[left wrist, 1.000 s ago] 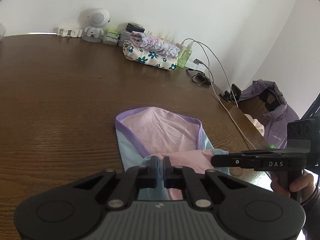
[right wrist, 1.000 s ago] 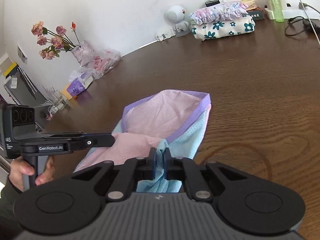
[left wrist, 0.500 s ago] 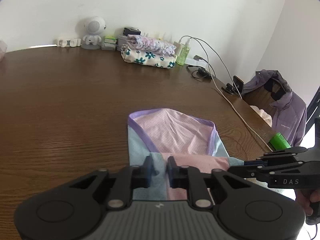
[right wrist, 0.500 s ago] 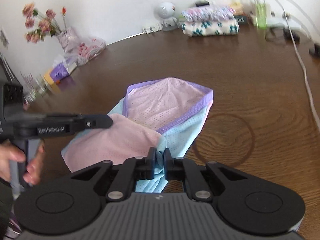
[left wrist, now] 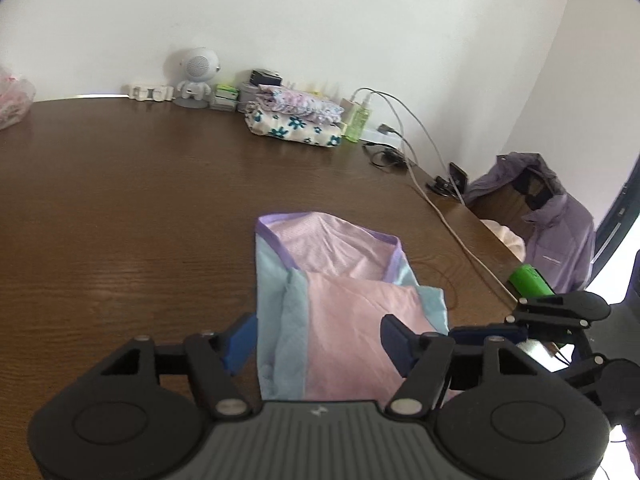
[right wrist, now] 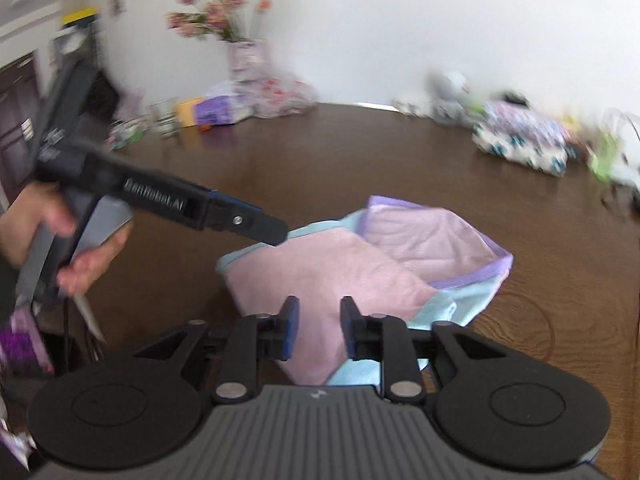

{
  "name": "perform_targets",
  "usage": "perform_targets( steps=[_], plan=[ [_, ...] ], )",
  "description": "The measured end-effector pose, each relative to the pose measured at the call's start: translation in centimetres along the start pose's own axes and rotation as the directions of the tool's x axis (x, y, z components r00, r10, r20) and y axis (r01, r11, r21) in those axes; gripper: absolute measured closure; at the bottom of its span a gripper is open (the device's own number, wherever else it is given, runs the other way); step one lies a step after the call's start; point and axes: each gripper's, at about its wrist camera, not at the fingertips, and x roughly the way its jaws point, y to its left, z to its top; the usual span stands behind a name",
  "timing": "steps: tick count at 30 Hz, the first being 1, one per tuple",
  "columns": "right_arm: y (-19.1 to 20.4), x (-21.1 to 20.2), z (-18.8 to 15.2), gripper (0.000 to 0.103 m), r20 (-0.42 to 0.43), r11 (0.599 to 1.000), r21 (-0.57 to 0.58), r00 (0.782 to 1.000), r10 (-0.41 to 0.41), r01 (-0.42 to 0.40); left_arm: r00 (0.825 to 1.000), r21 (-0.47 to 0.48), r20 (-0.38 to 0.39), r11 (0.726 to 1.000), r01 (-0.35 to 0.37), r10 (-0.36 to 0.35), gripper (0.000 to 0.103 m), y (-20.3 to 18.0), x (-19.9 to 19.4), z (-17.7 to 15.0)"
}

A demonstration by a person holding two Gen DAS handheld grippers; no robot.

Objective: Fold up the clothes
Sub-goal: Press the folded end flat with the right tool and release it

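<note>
A small garment of pink, light blue and purple-trimmed mesh [left wrist: 340, 280] lies folded flat on the brown wooden table [left wrist: 120, 208]. My left gripper [left wrist: 318, 342] is open, its jaws wide apart over the garment's near edge, holding nothing. My right gripper [right wrist: 318, 328] is open too, with the jaws apart just above the near pink part of the garment [right wrist: 340, 272]. The left gripper also shows in the right wrist view [right wrist: 276, 232], at the garment's left edge. The right gripper shows in the left wrist view [left wrist: 500, 332] at the right.
A stack of folded floral clothes [left wrist: 296, 120] sits at the back of the table, beside a small white robot figure [left wrist: 194, 76], a green bottle [left wrist: 358, 120] and cables [left wrist: 436, 200]. A purple jacket [left wrist: 552, 220] hangs on a chair at right. Flowers in a vase [right wrist: 236, 40] stand far left.
Both grippers were shut on the garment's near edge; now both have opened and let it go. The garment lies flat, and both grippers have drawn back a little.
</note>
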Motion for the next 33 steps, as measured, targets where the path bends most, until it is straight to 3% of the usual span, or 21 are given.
perform_targets(
  steps=[1,4,7,8,11,17,19,21,23,25,27,28,30,33],
  plan=[
    [0.4,-0.5,-0.5,0.065,0.003,0.999,-0.042,1.0,-0.01,0.01,1.0,0.0,-0.017,1.0,0.009,-0.009,0.037,0.1,0.0,-0.3],
    [0.3,-0.8,-1.8,0.066,-0.035,0.996,-0.069,0.997,-0.066,0.064,0.998,-0.021,-0.043,0.999,-0.036,0.035,0.048,0.5,0.7,-0.9],
    [0.3,-0.5,-2.7,0.067,-0.051,0.995,-0.065,0.996,-0.077,0.074,0.999,-0.073,-0.052,0.997,0.005,-0.008,0.078,1.4,1.1,-1.4],
    [0.3,-0.3,-3.0,0.076,-0.051,0.995,-0.065,0.996,-0.075,0.071,0.998,-0.086,-0.061,0.996,-0.001,-0.004,0.089,1.4,1.2,-1.6],
    [-0.1,-0.3,-3.7,0.09,-0.063,0.997,-0.062,0.996,-0.058,0.054,0.997,-0.098,-0.082,0.995,-0.024,0.016,0.093,1.1,1.3,-2.3],
    [-2.3,-1.7,-4.7,0.096,-0.092,0.999,-0.03,0.995,-0.035,0.033,0.996,-0.139,-0.088,0.99,0.013,-0.025,0.094,-1.1,0.7,-4.2],
    [-2.9,-2.6,-5.0,0.096,-0.094,1.0,-0.024,0.995,-0.013,0.011,0.997,-0.101,-0.062,0.994,0.028,-0.035,0.086,-1.7,-0.1,-4.7],
    [-3.3,-3.5,-5.2,0.089,-0.091,1.0,-0.017,0.996,0.013,-0.015,0.997,-0.024,-0.034,0.997,0.074,-0.075,0.049,-1.9,-1.3,-5.2],
    [-3.5,-4.2,-5.3,0.064,-0.068,0.999,-0.012,0.997,0.032,-0.033,0.995,0.082,-0.033,0.992,0.1,-0.098,0.042,-2.4,-1.9,-5.7],
    [-3.3,-4.0,-5.3,0.064,-0.048,0.999,-0.036,0.998,0.038,-0.04,0.996,0.181,-0.058,0.98,0.079,-0.07,0.042,-3.0,-1.8,-6.0],
    [-3.0,-3.2,-5.2,0.065,-0.056,0.997,-0.057,0.997,0.045,-0.049,0.997,0.224,-0.074,0.974,0.031,-0.015,0.051,-3.3,-1.1,-6.1],
    [-2.9,-2.8,-5.1,0.07,-0.061,0.996,-0.068,0.997,0.049,-0.053,0.998,0.231,-0.067,0.973,0.03,-0.014,0.055,-3.2,-1.0,-6.0],
    [-2.6,-2.3,-5.2,0.082,-0.066,0.994,-0.09,0.997,0.048,-0.054,0.996,0.228,-0.085,0.972,0.059,-0.041,0.076,-3.0,-0.7,-5.7],
    [-2.3,-2.0,-5.2,0.093,-0.071,0.992,-0.115,0.996,0.047,-0.055,0.994,0.253,-0.096,0.965,0.072,-0.049,0.092,-3.0,-0.4,-5.7]
  ],
)
